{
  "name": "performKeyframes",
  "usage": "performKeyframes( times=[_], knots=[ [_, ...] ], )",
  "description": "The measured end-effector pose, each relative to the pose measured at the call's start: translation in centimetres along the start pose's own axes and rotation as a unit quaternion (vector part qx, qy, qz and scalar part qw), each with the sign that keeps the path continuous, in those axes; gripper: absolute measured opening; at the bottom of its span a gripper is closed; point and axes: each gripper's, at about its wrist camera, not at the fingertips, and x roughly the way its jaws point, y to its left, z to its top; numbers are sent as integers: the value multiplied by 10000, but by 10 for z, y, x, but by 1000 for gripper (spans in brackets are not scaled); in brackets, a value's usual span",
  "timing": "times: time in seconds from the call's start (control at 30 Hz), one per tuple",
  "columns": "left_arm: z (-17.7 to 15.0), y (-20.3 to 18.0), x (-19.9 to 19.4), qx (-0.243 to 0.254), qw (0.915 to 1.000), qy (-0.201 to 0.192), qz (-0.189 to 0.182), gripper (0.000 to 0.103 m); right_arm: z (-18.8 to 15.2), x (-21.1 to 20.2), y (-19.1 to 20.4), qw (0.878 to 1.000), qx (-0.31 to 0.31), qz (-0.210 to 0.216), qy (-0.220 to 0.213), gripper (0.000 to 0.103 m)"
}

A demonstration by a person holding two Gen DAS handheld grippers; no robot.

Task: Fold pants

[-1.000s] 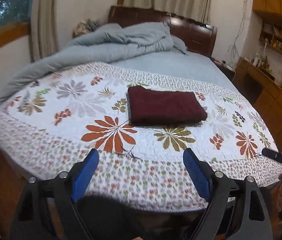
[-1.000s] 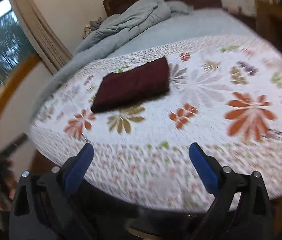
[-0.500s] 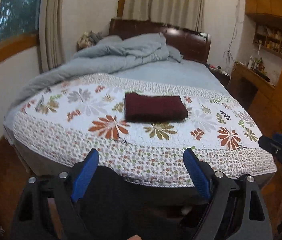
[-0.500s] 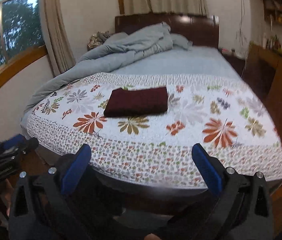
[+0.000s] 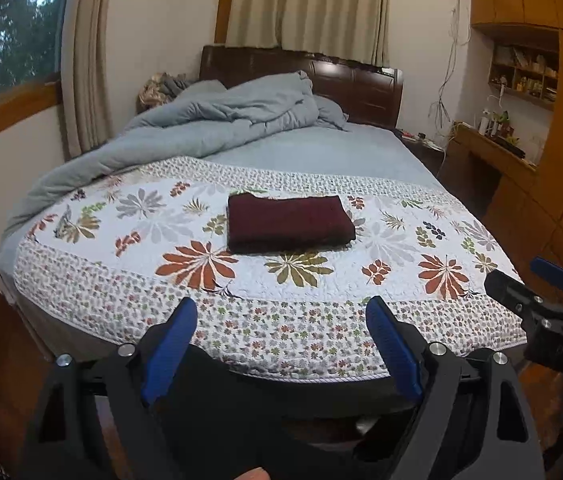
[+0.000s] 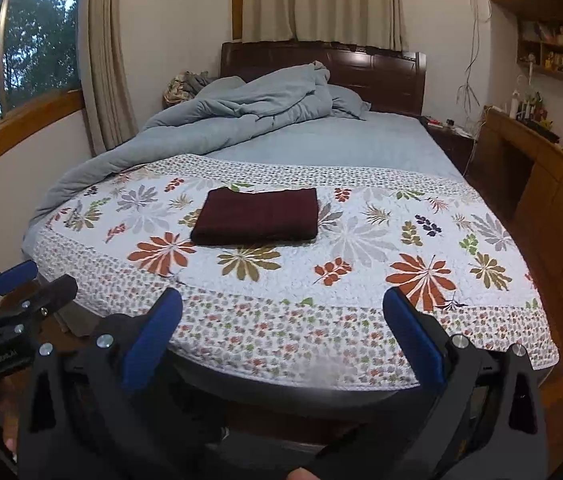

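The dark red pants (image 5: 288, 222) lie folded flat on the floral quilt (image 5: 401, 248), well clear of both claws; left claw (image 5: 281, 330) and right claw (image 6: 281, 320) hang released, so another grab risks undoing the fold

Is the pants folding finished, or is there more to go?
It looks finished: the dark red pants lie as a neat flat rectangle on the flowered quilt. Nothing is in hand; the left gripper and right gripper are both open and empty, held back off the foot of the bed. Nothing visible seems left to fold.
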Motion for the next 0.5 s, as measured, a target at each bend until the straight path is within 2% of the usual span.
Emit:
performKeyframes(
  times=[0.2, 0.37, 0.5],
  knots=[
    [3, -2, 19, 68, 9998, 54, 179, 87, 0, 22, -7, 9998, 76, 55, 170, 100],
    [5, 1, 24, -58, 9999, 104, -2, 87, -1, 30, -6, 9997, 84, 91, 230, 100],
    [5, 2, 28, -66, 9997, 182, 121, 89, -2, 33, -3, 9995, 68, 118, 272, 100]
  ],
)
